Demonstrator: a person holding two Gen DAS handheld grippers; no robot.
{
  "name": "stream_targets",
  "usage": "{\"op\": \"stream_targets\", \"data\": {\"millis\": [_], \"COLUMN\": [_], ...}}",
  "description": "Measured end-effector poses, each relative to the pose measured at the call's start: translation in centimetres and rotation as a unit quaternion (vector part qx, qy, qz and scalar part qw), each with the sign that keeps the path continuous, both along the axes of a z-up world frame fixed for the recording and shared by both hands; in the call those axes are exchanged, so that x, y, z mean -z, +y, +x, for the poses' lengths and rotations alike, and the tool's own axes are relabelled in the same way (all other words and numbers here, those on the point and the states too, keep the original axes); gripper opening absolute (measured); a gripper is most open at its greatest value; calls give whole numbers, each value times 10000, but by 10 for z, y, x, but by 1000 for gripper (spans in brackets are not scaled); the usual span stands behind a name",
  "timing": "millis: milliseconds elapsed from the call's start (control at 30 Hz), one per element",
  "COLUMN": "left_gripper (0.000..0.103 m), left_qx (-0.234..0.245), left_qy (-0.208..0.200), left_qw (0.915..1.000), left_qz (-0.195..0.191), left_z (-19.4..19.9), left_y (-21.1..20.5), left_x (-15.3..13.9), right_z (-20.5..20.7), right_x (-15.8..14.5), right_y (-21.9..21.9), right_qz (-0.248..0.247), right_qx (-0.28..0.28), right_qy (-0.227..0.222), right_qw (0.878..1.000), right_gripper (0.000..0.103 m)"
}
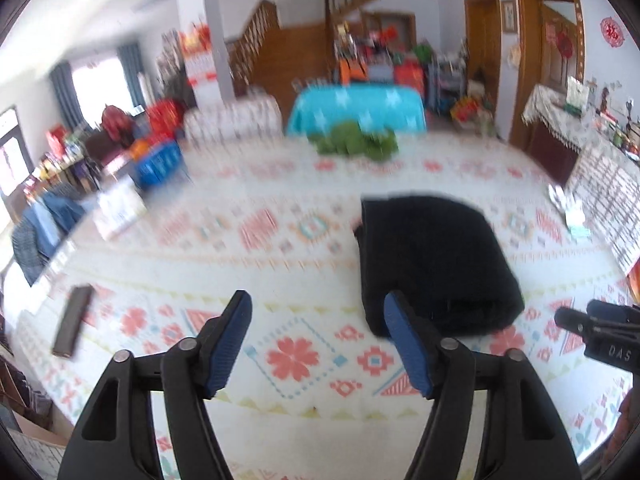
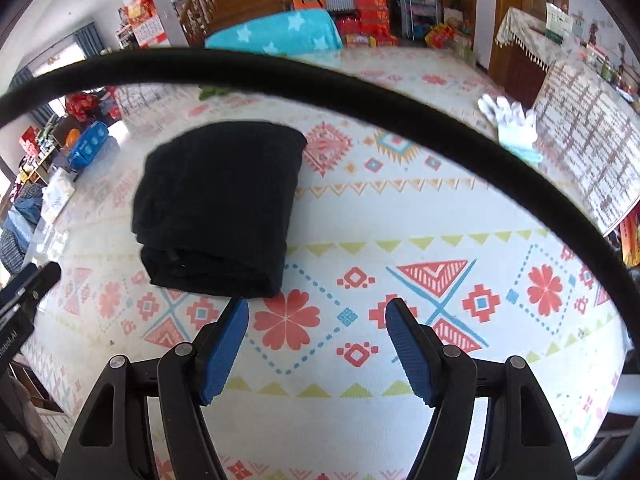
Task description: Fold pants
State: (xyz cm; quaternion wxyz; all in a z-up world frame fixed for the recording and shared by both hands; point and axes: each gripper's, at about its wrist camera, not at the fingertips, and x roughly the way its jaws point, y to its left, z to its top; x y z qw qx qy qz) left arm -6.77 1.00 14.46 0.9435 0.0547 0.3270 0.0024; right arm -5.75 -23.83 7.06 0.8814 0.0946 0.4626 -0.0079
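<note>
Black pants point(image 1: 432, 264) lie folded into a compact stack on the patterned tablecloth point(image 1: 248, 276); they also show in the right wrist view point(image 2: 218, 206). My left gripper point(image 1: 318, 304) is open and empty, above the cloth just left of the stack's near end. My right gripper point(image 2: 318, 312) is open and empty, just right of the stack's near corner. The right gripper's tip shows at the right edge of the left wrist view point(image 1: 576, 320). The left gripper shows at the left edge of the right wrist view point(image 2: 28, 284).
A dark flat bar point(image 1: 74, 320) lies at the table's left. A green cloth heap point(image 1: 356, 142) sits at the far edge. White gloves point(image 2: 510, 120) lie at the right. A black cable point(image 2: 360, 88) arcs across the right wrist view. A turquoise-covered table point(image 1: 356, 110) stands beyond.
</note>
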Motion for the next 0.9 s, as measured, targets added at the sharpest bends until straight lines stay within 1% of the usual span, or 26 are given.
{"op": "stream_targets", "data": {"millis": [67,133,167,200,233,267,300,367,400,467,533,600,667,733,767,800,900], "left_gripper": [92,97,100,102,103,103,103,103,103,103,103,103,103,103,103,103,103], "left_qx": [-123,-196,-211,-223,-239,-260,-296,-397,-461,-564,-642,-691,-639,-515,-454,-379,-254], "left_qy": [-454,-878,-1069,-1179,-1280,-1345,-1380,-1363,-1328,-1272,-1251,-1230,-1241,-1207,-1115,-933,-491], "left_qw": [9989,9959,9940,9926,9912,9901,9894,9890,9890,9894,9899,9900,9902,9913,9927,9948,9984], "left_qz": [22,-63,-134,-183,-237,-290,-341,-412,-451,-417,-182,31,74,97,119,131,143], "left_z": [-17,-36,-44,-48,-52,-56,-60,-65,-65,-65,-64,-65,-67,-67,-65,-62,-52], "left_y": [0,0,-1,-2,-4,-5,-7,-12,-14,-21,-29,-35,-37,-38,-38,-38,-32], "left_x": [-20,-42,-54,-60,-68,-74,-80,-84,-84,-80,-77,-74,-70,-63,-58,-51,-32], "right_z": [-12,-29,-35,-43,-52,-61,-68,-73,-74,-67,-62,-61,-60,-57,-53,-51,-48], "right_x": [-17,-34,-40,-47,-53,-58,-63,-67,-68,-68,-67,-68,-66,-60,-54,-49,-35], "right_y": [1,2,1,1,1,2,2,1,2,1,2,5,10,17,20,24,31], "right_qz": [-39,-96,-134,-174,-239,-333,-413,-533,-576,-585,-620,-772,-911,-1148,-1269,-1326,-1195], "right_qx": [-76,-117,-102,-70,-5,77,146,207,198,116,127,220,244,240,225,207,159], "right_qy": [-297,-646,-792,-947,-1123,-1291,-1427,-1575,-1601,-1466,-1377,-1388,-1370,-1213,-1042,-891,-590], "right_qw": [9995,9978,9967,9953,9934,9910,9888,9859,9852,9874,9885,9871,9861,9857,9862,9869,9910], "right_gripper": [76,76,78,83,86,93,97,103,103,103,103,103,103,103,103,103,103]}}
